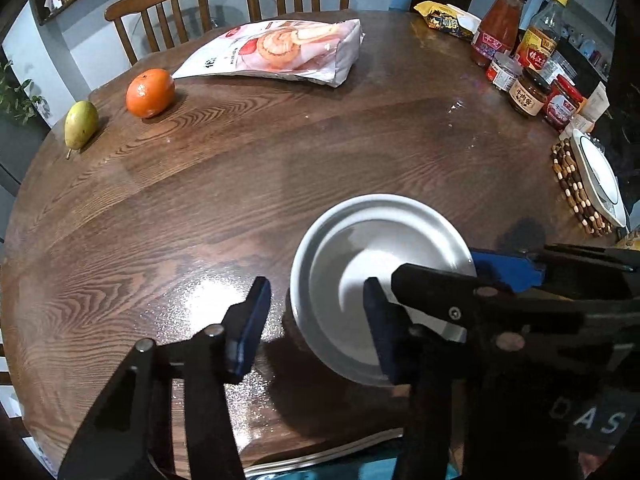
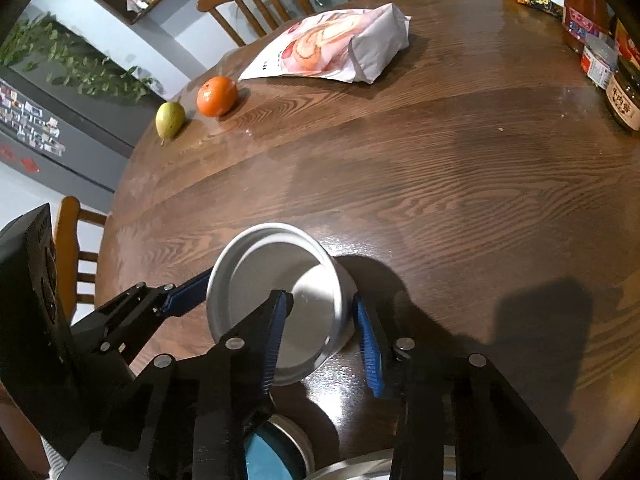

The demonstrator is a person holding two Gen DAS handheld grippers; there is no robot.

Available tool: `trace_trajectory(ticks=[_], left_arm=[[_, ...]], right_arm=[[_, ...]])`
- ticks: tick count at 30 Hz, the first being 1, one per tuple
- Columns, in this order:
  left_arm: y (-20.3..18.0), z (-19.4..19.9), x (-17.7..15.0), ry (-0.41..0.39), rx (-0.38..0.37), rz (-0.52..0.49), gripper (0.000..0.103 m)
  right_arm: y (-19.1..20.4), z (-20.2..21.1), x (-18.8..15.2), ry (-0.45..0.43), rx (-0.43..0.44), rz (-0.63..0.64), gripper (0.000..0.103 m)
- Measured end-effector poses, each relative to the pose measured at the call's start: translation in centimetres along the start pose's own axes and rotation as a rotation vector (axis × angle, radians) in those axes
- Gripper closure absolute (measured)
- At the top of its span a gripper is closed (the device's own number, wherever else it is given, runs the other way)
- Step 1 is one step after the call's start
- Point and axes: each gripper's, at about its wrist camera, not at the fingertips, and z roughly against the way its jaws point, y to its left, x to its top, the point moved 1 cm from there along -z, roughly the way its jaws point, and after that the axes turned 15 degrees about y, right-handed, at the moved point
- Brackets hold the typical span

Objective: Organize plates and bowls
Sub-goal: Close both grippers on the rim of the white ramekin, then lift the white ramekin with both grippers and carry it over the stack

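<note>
Step in hand, as I read it: two-handed pickup of the metal bowl (image 1: 380, 276) for stacking or relocating.

Bowl sits on the counter (image 1: 280, 168), near the front edge. Both tools straddle its rim from opposite sides.

Left tool (image 1: 316, 328): half-closed, one blue pad outside the left wall, the other inside the bowl. Pads look not yet pressed on the wall; there's a visible gap on the outer side.

Right tool (image 2: 320, 332): same setup on the right wall, one pad inside, one outside, narrow gap. Contact can't be confirmed; I'd call it not gripping yet.

Next move calls for: finish closing both until the pads pinch the thin wall, then lift level and in sync. Risk: smooth metal against the pads, so uneven squeeze could tilt the bowl or let it slip.

Materials/shapes:
- Bowl: brushed steel or aluminium, round, straight shallow wall, rolled rim, flat bottom, empty, matte sheen.
- Counter: dark varnished wood, strong grain, glossy, round.
- White plate (image 1: 600, 176) on a wooden bead trivet (image 1: 576, 188) at the right edge, probably the other task item.
- More metal rims at the bottom of the right wrist view; can't tell what they are.
- Clutter: orange (image 1: 150, 92), pear (image 1: 81, 123), plastic snack bag (image 1: 280, 52), jars and bottles (image 1: 528, 60) far right. All well apart from the bowl.
</note>
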Motion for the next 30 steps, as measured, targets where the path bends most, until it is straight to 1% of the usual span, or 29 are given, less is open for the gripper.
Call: trace_trajectory(ticks=[1,6,7,8,11,12,20,24,30], left_arm=[[0.0,-0.01,0.01,0.0,-0.003,0.001,0.065],[-0.06,-0.21,0.08,0.004,-0.012,0.0,0.069],[-0.04,-0.25,0.1,0.005,-0.016,0.0,0.075],[-0.03,-0.29,0.11,0.007,-0.019,0.0,0.077],[-0.07,-0.3,0.09,0.005,-0.018,-0.001,0.078],[-0.08,-0.3,0.1,0.005,-0.021,-0.002,0.081],[-0.12,-0.51,0.12,0.005,-0.003,-0.009,0.081],[-0.22,-0.59,0.15,0.004,0.003,-0.01,0.081],[-0.21,-0.59,0.15,0.004,0.005,-0.008,0.081]], right_arm=[[0.0,-0.04,0.02,0.0,-0.006,0.001,0.069],[-0.22,-0.09,-0.01,-0.001,-0.016,0.001,0.076],[-0.31,-0.08,0.02,0.0,-0.017,0.002,0.077],[-0.35,-0.08,0.0,0.0,-0.019,0.002,0.078],[-0.39,-0.09,-0.02,-0.002,-0.029,0.005,0.079],[-0.38,-0.09,-0.03,-0.003,-0.03,0.005,0.08],[-0.29,-0.39,-0.13,-0.005,-0.047,0.01,0.08],[-0.47,-0.41,-0.16,-0.011,-0.043,0.005,0.084],[-0.56,-0.46,-0.15,-0.012,-0.046,0.007,0.084]])
